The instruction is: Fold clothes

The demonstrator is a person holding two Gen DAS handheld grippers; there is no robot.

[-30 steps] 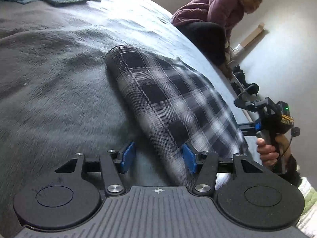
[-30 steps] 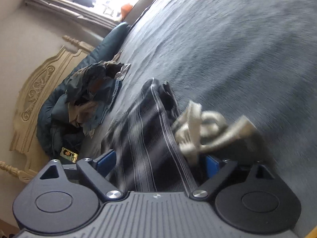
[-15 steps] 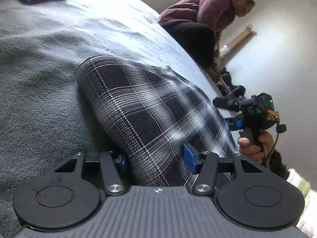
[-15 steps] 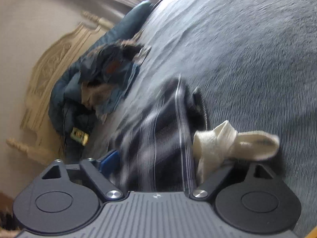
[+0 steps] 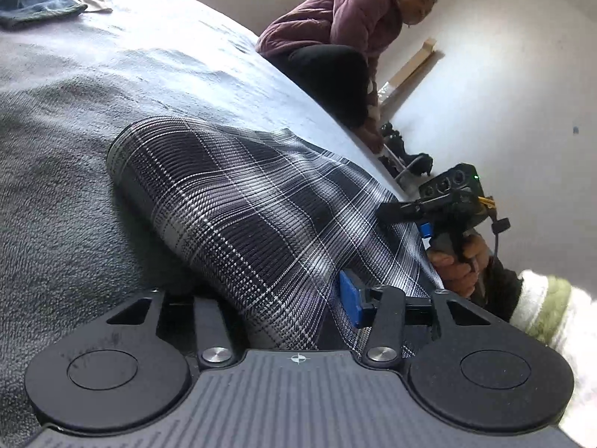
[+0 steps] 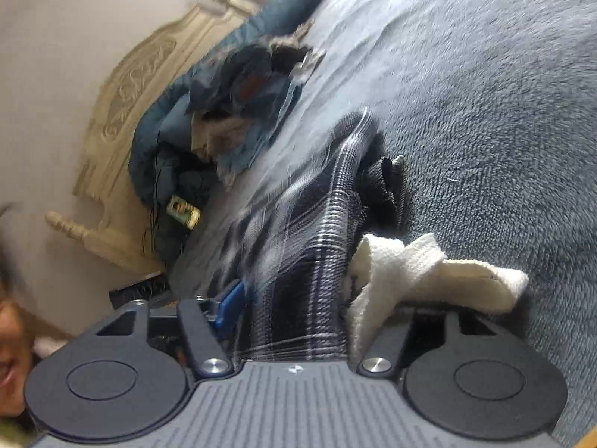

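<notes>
Left wrist view: plaid garment (image 5: 261,216) on the bed (image 5: 74,186) now bunches between the closing left gripper (image 5: 283,306), having slid inside since a second ago. Opposite, the right gripper (image 6: 298,310) is also closing around plaid cloth, so lifting for a fold seems near. A cream drawstring (image 6: 429,276) drapes its right finger; piled clothes (image 6: 238,112) lie ahead.

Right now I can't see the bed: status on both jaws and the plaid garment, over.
Left gripper and right gripper closing, plaid garment between both sets of jaws. Garment bunched on grey blanket. White drawstring draped over right jaw.
</notes>
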